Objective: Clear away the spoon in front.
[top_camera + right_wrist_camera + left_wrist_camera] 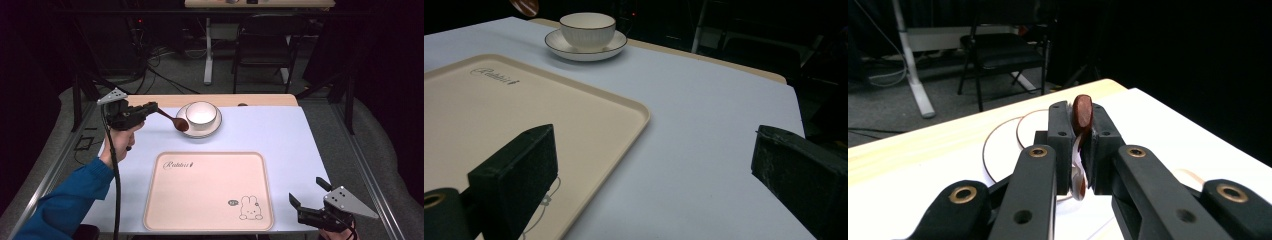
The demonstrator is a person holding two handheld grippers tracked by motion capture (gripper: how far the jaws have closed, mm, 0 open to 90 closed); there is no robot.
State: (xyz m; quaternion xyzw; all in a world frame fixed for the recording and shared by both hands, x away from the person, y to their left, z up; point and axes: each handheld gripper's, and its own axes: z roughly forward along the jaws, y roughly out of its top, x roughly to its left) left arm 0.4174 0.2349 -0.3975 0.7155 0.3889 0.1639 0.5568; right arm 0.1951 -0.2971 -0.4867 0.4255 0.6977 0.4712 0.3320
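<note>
My left gripper (151,108) is shut on the handle of a dark brown wooden spoon (176,121), held above the table's far left. The spoon's bowl hangs over the left rim of a white saucer (214,129) that carries a white cup (201,112). In the left gripper view the spoon (1081,114) stands edge-on between the closed jaws, with the saucer (1003,145) behind. My right gripper (306,199) rests open at the table's near right corner, nothing between its jaws. The right gripper view shows the cup (587,29) on its saucer (616,45) far off.
A beige tray (209,192) with a rabbit drawing lies in the middle near the front edge, and its corner (624,112) reaches toward my right gripper. The table wears a pale blue cover (270,135). A dark chair (262,42) stands beyond the far edge.
</note>
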